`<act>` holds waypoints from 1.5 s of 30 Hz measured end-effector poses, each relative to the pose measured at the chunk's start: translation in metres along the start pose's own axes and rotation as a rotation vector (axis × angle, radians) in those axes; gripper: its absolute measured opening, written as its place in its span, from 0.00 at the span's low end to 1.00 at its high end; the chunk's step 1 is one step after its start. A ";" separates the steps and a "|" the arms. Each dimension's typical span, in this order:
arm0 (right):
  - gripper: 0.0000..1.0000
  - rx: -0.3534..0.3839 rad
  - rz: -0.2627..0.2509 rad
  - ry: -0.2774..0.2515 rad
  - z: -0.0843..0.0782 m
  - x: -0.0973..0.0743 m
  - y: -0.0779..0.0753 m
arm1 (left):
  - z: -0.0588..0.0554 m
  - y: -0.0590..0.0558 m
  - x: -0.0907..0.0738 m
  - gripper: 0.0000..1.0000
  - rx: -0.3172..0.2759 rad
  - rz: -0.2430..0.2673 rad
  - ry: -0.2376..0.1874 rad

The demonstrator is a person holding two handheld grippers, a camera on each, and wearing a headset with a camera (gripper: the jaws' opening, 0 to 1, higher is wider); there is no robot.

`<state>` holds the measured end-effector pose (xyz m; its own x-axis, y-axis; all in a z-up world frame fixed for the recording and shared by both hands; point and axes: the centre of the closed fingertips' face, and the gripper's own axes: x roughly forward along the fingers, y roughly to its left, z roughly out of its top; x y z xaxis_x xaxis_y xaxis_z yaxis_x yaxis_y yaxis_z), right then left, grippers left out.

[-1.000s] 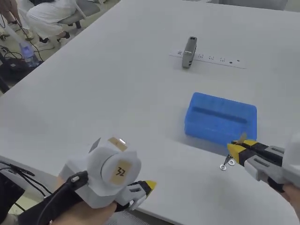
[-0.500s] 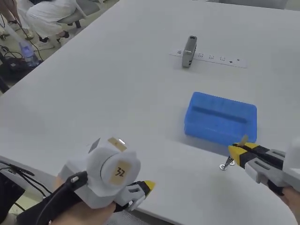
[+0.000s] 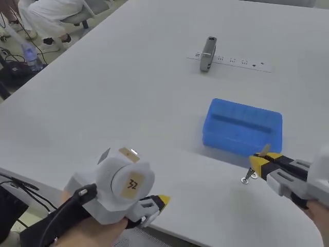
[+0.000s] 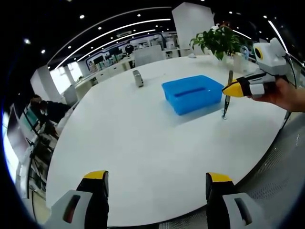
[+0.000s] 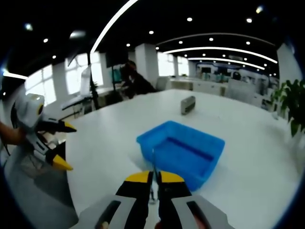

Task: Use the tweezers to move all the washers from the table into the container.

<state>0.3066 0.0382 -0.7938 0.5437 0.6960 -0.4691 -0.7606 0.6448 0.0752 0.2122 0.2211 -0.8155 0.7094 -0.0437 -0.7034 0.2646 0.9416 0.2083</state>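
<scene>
The right gripper has its fingers pressed almost together on the tweezers, which slope down from the yellow fingertips to the table. Over the last 1 s this gripper has barely shifted. The tweezer points stay at the washers, which lie on the table just below and ahead of the right fingers. The slight drift of the whole picture is the headset's own. Whether the points now pinch a washer is too small to tell, as is the number of washers. The container stands just beyond the right fingers, straight ahead of them in the right gripper view; no washer can be made out on its floor. The left gripper has its fingers spread wide, holds nothing and has not moved; the washers lie well ahead of those fingers. Reading: the pick-up is in hand but not complete, since no washer has left the table. The next move probably calls for a firm pinch, a lift and a short carry over the near wall.
</scene>
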 end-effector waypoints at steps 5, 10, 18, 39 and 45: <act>0.01 -0.037 -0.006 -0.015 -0.004 -0.003 0.003 | 0.000 0.001 0.000 0.85 -0.001 0.002 -0.001; 0.01 -0.023 -0.015 -0.014 -0.006 -0.005 -0.003 | 0.000 0.000 0.000 0.85 0.002 0.000 -0.001; 0.01 -0.065 -0.023 0.020 -0.006 0.000 -0.005 | 0.001 -0.001 0.000 0.85 0.005 -0.004 -0.002; 0.01 -0.009 -0.012 -0.098 0.071 -0.007 -0.017 | 0.000 0.000 -0.001 0.85 0.010 -0.002 0.002; 0.01 -0.016 -0.035 -0.127 0.085 0.003 -0.023 | -0.001 0.000 0.000 0.85 0.009 -0.002 0.003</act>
<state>0.3560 0.0527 -0.7220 0.6098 0.7081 -0.3559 -0.7453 0.6651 0.0464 0.2118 0.2210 -0.8159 0.7068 -0.0449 -0.7060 0.2723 0.9384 0.2129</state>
